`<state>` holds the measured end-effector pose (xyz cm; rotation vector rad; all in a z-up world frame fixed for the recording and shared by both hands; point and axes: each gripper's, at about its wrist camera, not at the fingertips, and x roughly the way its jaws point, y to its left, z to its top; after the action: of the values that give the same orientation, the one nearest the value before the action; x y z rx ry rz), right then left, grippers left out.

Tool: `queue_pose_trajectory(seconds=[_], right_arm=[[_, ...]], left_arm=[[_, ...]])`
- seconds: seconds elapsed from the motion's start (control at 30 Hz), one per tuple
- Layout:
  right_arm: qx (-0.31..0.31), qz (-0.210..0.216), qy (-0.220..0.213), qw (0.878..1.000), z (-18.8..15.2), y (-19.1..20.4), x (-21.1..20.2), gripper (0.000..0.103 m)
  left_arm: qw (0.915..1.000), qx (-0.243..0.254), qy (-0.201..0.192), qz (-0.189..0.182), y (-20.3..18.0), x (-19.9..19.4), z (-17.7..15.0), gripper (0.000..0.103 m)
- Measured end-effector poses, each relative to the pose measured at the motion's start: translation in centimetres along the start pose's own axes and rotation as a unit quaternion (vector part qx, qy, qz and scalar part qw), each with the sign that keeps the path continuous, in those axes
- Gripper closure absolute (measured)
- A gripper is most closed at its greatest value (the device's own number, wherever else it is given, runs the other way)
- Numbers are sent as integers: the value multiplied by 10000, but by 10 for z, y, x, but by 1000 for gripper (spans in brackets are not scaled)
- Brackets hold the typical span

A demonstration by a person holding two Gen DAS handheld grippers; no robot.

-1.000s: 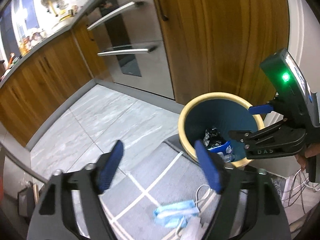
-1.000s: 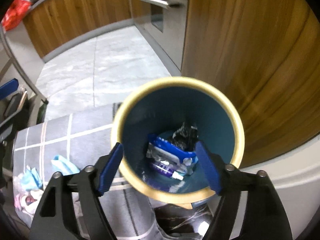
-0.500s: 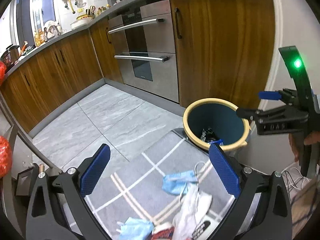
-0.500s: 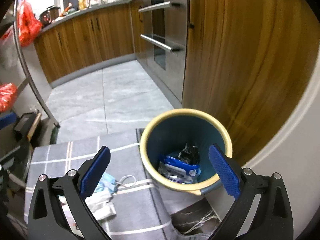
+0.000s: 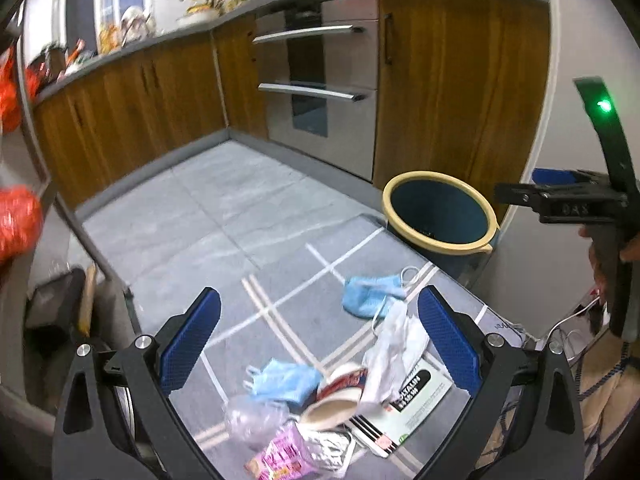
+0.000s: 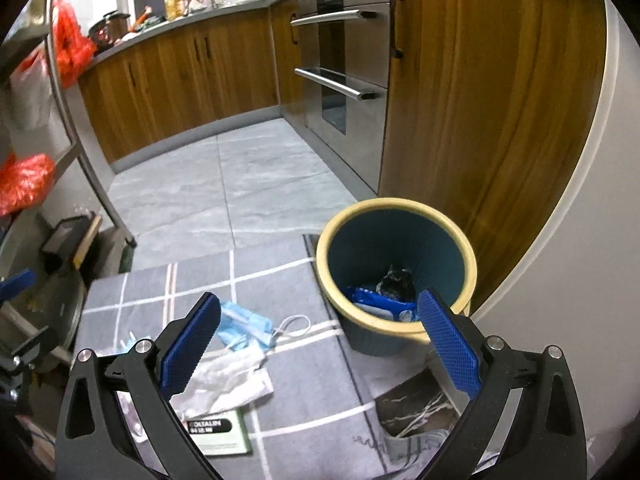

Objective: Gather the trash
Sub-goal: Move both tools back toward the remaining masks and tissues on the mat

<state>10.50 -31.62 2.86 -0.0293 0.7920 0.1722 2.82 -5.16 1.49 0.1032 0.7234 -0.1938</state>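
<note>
Left wrist view: the left hand-held gripper (image 5: 318,344) gapes wide and empty, angled down above litter on the rug (image 5: 280,280): blue masks (image 5: 370,294), a white bag (image 5: 394,354), a box (image 5: 404,404). The lowest wrappers are blurred.

Right wrist view: the right hand-held gripper (image 6: 318,344) is equally wide, empty, just before the bin (image 6: 396,276) holding rubbish.

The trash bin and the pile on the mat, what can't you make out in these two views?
- Bin contents, left wrist view: hidden by its near wall.
- Bin bottom, right wrist view: blocked by the right gripper finger.
- Trash pile, left view: cut off at the bottom edge.
- Countertop items: blurred.
</note>
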Motion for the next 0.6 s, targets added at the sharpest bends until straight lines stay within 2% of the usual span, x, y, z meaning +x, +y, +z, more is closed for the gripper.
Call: queue_pose_trajectory(seconds=[0.07, 0.3, 0.47, 0.6], right_arm=[[-157, 32, 49, 9999, -4, 12, 1, 5], [-718, 60, 381, 9967, -18, 44, 18, 5], [-784, 193, 640, 9947, -24, 55, 34, 5], [-798, 280, 851, 9928, -29, 65, 44, 5]], left_arm=[[9999, -100, 76, -73, 7, 2, -5, 6], [9996, -182, 205, 117, 19, 8, -12, 6], [9990, -128, 354, 259, 27, 13, -20, 6], [9971, 76, 677, 329, 32, 23, -35, 6]])
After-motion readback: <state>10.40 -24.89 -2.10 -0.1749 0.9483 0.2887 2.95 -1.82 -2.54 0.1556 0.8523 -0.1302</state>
